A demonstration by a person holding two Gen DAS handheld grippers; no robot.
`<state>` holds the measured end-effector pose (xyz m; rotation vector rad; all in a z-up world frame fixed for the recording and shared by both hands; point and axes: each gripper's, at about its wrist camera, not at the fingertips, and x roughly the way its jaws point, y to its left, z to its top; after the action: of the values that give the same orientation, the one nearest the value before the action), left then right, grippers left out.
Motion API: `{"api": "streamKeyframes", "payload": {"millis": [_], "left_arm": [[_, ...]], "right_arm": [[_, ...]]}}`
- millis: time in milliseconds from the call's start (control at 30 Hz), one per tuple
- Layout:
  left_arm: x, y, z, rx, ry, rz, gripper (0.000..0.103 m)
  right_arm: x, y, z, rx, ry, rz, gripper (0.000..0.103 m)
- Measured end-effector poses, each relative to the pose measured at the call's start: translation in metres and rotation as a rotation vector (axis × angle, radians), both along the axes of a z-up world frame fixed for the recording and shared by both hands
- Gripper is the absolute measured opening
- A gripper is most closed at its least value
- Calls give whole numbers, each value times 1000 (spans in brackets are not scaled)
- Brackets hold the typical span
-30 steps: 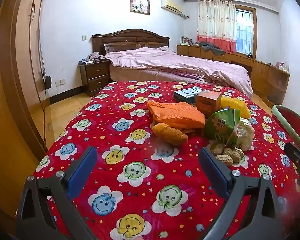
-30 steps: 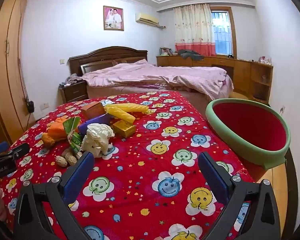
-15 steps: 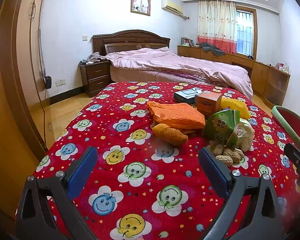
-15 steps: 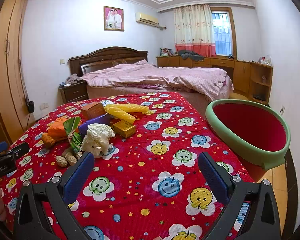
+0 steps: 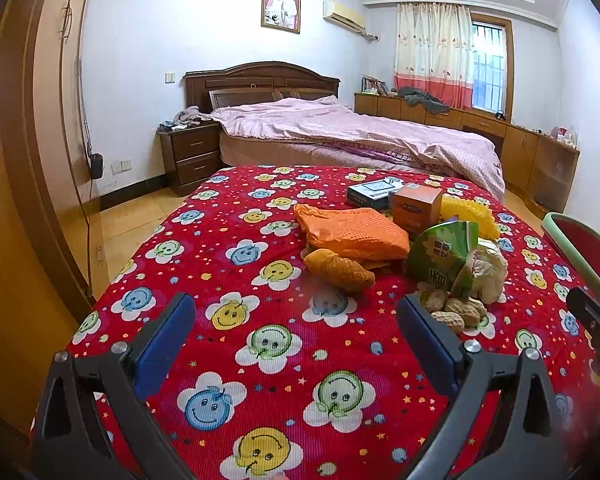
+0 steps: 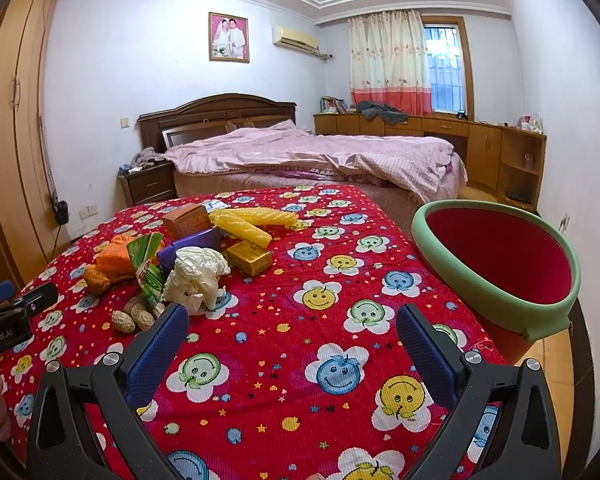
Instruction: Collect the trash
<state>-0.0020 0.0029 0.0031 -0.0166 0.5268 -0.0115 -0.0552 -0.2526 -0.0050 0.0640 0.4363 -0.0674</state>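
Note:
A heap of trash lies on the red smiley-patterned table cover [image 5: 268, 344]: an orange net bag [image 5: 352, 232], a brown pastry [image 5: 338, 269], a green wrapper [image 5: 444, 256], crumpled white paper [image 6: 198, 272], peanuts [image 5: 454, 310], an orange box [image 5: 414, 204] and yellow foam rolls [image 6: 252, 222]. A red bin with a green rim [image 6: 500, 268] stands at the table's right edge. My left gripper [image 5: 294, 332] is open over the cloth, short of the heap. My right gripper [image 6: 292, 340] is open too, between the heap and the bin, holding nothing.
A yellow box [image 6: 250, 258] and a purple wrapper [image 6: 188, 246] sit in the heap, a dark flat box [image 5: 374, 192] behind it. A bed [image 5: 340, 132], a nightstand [image 5: 190, 156] and low cabinets [image 6: 480, 148] stand beyond. A wardrobe [image 5: 32, 160] fills the left.

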Motion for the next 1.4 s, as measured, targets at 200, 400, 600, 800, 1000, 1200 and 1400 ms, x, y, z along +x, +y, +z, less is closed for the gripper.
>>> {"api": "streamKeyframes", "payload": {"millis": [200,400,600,800,1000,1200,1400], "left_arm": [[-2,-1,5,-1,-3,2,100],[-2,-1,6,-1,-4,2,100],[-2,-1,6,-2,-5,2,100],[-3,-1,5,-2,-7,1,100],[-3,0,5,-3,-7,1,100],[-3,0,5,-3,-8,1,100],[-3,0,5,-3,-8,1,100]], "right_arm": [[0,0,0,0,0,0,103],[0,0,0,-1,1,0,103],[0,0,0,-1,1,0,103],[0,0,0,-2,1,0,103],[0,0,0,-2,2,0,103],[0,0,0,-2,2,0,103],[0,0,0,-2,2,0,103]]}}
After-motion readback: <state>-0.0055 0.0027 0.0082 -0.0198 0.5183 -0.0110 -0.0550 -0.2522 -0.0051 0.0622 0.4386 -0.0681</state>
